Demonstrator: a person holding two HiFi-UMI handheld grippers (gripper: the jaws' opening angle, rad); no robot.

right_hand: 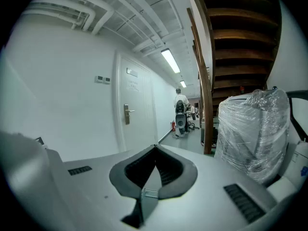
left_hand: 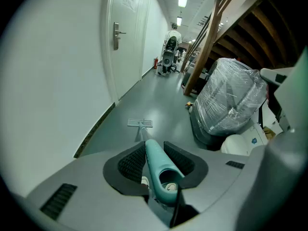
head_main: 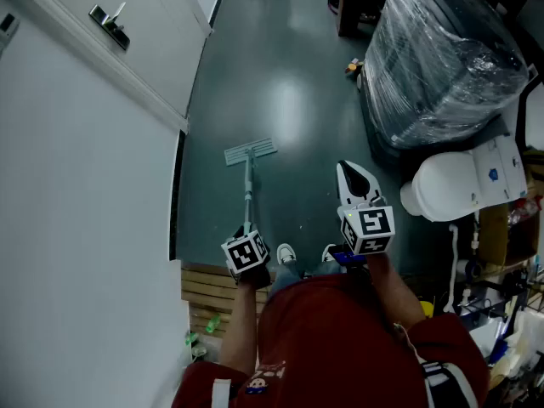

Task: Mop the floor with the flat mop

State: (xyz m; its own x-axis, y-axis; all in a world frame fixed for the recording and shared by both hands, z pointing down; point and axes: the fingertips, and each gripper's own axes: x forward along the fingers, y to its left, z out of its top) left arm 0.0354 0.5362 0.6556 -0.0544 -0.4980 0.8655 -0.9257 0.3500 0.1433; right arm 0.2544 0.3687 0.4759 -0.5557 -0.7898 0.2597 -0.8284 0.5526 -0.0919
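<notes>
Red shirt (head_main: 336,334), white sneakers (head_main: 286,252); left tool (left_hand: 155,150), right tool (right_hand: 155,150) grey, black-padded.

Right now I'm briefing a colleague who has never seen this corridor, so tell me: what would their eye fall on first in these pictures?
First the flat mop, its head lying on the dark floor ahead of the person and its teal handle clamped in the left gripper. Next the big plastic-wrapped bundle standing at the corridor's right side. The right gripper is shut and empty, off the mop.
</notes>
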